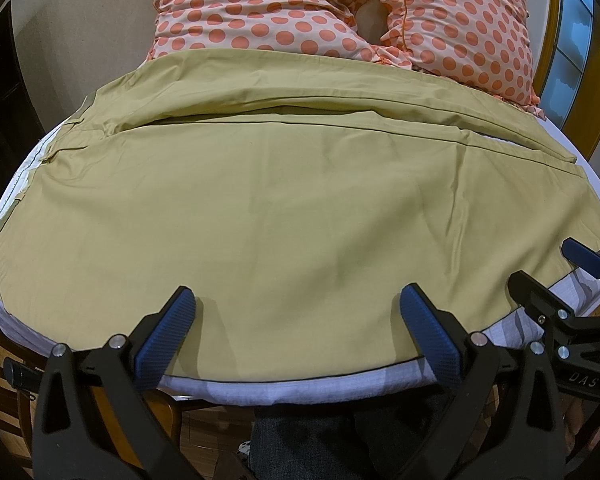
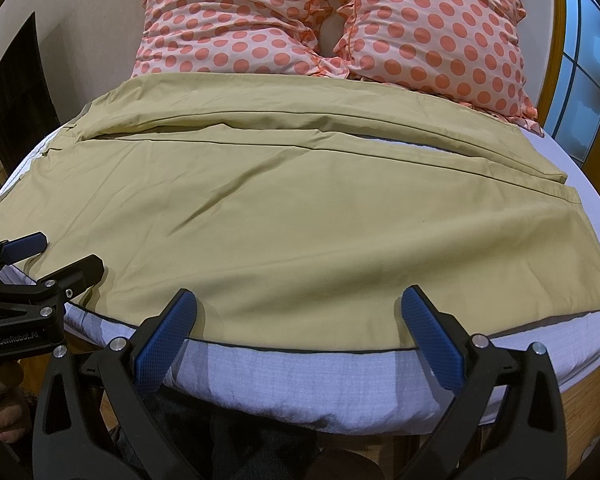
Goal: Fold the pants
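Note:
Khaki pants [image 1: 284, 208] lie spread flat across the bed, waistband at the left, legs running to the right, one leg behind the other; they also show in the right wrist view [image 2: 300, 216]. My left gripper [image 1: 296, 300] is open and empty, fingers hovering over the pants' near edge. My right gripper [image 2: 300, 300] is open and empty over the same near edge, further right. The right gripper also shows at the right of the left wrist view [image 1: 548, 268], and the left gripper shows at the left of the right wrist view [image 2: 64, 252].
The pants lie on a white sheet [image 2: 300, 376] covering the bed. Two pink pillows with orange dots [image 2: 228, 20] [image 2: 440, 40] lie at the far side. A window with a wooden frame [image 2: 588, 80] is at the right. Wooden floor [image 1: 204, 440] lies below the bed's near edge.

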Available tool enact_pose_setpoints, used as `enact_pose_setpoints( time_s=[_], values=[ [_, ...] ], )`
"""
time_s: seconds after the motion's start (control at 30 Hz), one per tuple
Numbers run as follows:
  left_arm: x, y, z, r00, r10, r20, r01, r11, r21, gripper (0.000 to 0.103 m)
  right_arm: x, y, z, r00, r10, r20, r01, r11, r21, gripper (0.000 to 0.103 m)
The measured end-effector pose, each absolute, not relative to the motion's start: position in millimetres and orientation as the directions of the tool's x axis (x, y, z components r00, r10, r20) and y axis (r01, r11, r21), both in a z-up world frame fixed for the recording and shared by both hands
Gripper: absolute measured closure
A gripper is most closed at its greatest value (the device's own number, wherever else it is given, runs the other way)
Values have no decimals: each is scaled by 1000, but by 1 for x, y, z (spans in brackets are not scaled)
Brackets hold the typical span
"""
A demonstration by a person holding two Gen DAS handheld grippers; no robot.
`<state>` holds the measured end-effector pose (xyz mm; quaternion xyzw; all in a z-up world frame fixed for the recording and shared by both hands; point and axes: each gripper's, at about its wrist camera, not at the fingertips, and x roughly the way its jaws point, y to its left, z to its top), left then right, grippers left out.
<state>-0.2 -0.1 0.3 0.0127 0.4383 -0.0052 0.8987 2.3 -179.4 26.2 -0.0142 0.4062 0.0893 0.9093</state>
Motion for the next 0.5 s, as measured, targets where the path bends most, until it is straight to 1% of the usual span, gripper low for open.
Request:
enact_pose_setpoints(
  time_s=[0.23,0.5],
  values=[
    [0,0,0,614,2,-790,20,1000,17,2,0,-181,28,667,151,-730,-172,984,47,1],
    [-4,-1,0,643,2,-766,23,999,22,2,-4,-180,23,712,169,-681,-189,981,45,1]
  ],
)
